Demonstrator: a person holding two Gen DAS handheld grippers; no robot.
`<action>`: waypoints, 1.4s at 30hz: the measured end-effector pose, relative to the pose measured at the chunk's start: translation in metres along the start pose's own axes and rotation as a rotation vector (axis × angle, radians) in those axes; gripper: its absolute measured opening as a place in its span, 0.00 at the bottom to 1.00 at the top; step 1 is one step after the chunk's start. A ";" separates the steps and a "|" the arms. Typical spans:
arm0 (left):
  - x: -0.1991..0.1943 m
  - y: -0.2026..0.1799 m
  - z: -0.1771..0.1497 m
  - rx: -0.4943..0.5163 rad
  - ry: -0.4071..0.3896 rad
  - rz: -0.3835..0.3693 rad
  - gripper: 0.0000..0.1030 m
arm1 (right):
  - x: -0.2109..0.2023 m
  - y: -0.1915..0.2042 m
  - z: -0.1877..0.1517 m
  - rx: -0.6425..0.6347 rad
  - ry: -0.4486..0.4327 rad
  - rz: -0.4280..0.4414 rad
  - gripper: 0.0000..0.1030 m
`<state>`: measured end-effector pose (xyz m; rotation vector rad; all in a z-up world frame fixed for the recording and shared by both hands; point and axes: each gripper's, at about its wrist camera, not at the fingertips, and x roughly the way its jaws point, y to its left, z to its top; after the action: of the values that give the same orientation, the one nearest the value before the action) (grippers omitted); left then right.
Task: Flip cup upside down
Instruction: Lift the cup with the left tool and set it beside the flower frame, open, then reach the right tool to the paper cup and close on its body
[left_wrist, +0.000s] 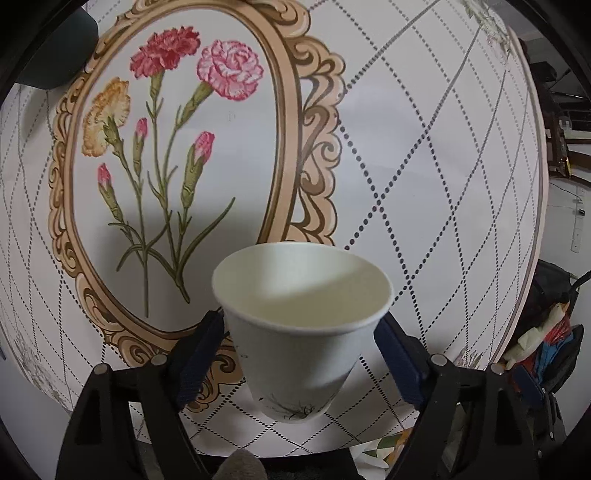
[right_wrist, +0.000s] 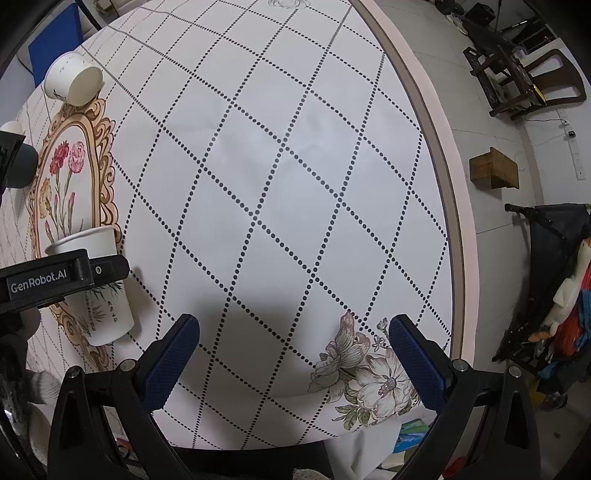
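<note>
The white paper cup (left_wrist: 301, 332) sits mouth-up between my left tongs (left_wrist: 299, 350), gripped at its sides by both blue pads (left_wrist: 201, 354) and lifted off the tablecloth (left_wrist: 424, 155) — its base hangs over the ornate carnation frame print (left_wrist: 173, 155). My right tongs (right_wrist: 293, 354) hover low over the dotted grid, spread wide and holding nothing. Far off, another cup (right_wrist: 74, 79) lies tipped on its side.

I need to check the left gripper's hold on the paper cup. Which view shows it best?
The left wrist view: the paper cup fills the centre, mouth up, between the left gripper fingers. The right wrist view shows the cup only from the side at its left edge, partly hidden by that gripper's body.
</note>
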<state>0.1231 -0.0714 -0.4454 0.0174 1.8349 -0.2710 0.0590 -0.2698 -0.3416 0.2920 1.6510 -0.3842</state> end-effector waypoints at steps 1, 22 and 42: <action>-0.004 0.004 -0.002 0.002 -0.009 0.001 0.80 | -0.002 -0.001 -0.001 0.002 -0.002 0.003 1.00; -0.114 0.097 -0.084 0.054 -0.310 0.249 0.82 | -0.059 0.095 -0.042 -0.203 -0.124 0.046 1.00; -0.040 0.128 -0.054 -0.101 -0.201 0.277 0.95 | 0.018 0.195 -0.123 -2.231 -0.411 -0.936 1.00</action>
<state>0.1025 0.0683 -0.4164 0.1669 1.6210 0.0151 0.0255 -0.0421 -0.3633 -2.0466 0.8500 0.7931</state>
